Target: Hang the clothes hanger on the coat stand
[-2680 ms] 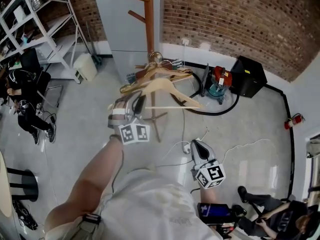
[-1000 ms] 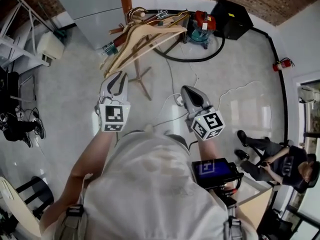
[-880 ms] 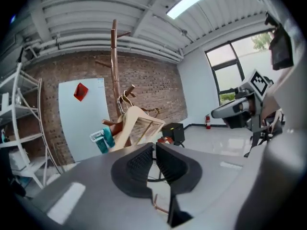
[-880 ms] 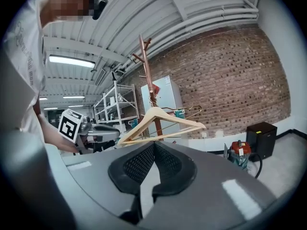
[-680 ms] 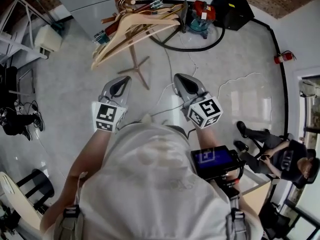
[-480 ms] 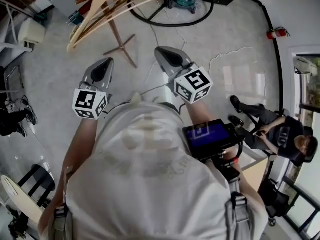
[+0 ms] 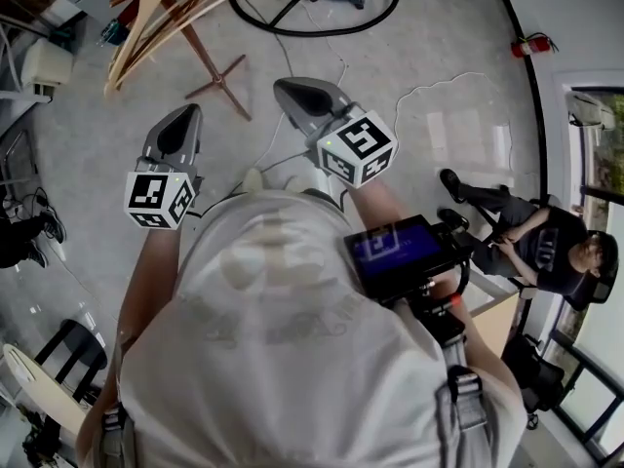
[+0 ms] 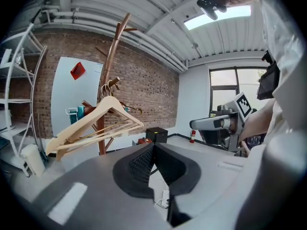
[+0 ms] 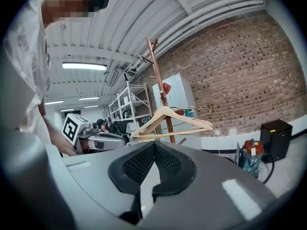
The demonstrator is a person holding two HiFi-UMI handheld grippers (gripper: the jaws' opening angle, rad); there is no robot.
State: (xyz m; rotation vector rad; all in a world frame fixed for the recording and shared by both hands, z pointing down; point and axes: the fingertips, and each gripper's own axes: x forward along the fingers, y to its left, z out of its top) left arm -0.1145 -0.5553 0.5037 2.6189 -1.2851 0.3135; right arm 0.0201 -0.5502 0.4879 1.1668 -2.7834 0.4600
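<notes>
Left tool (image 8: 152, 146): pressed together, nothing in it.
Right tool (image 9: 154, 146): pressed together too, also empty.
Clothes hanger (image 8: 93, 121): on the coat stand (image 8: 111, 56), among other hangers.
Head view only: the stand's feet on the floor (image 7: 409, 57).
Gripper views only: the stand's top pegs.
Count: two tools, one stand.

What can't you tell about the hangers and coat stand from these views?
Head view: top of the coat stand and of the hangers, cut off by the edge.
Right gripper view: stand's base, behind the right gripper.
Left gripper view: which peg the hooks sit on, too small.
</notes>
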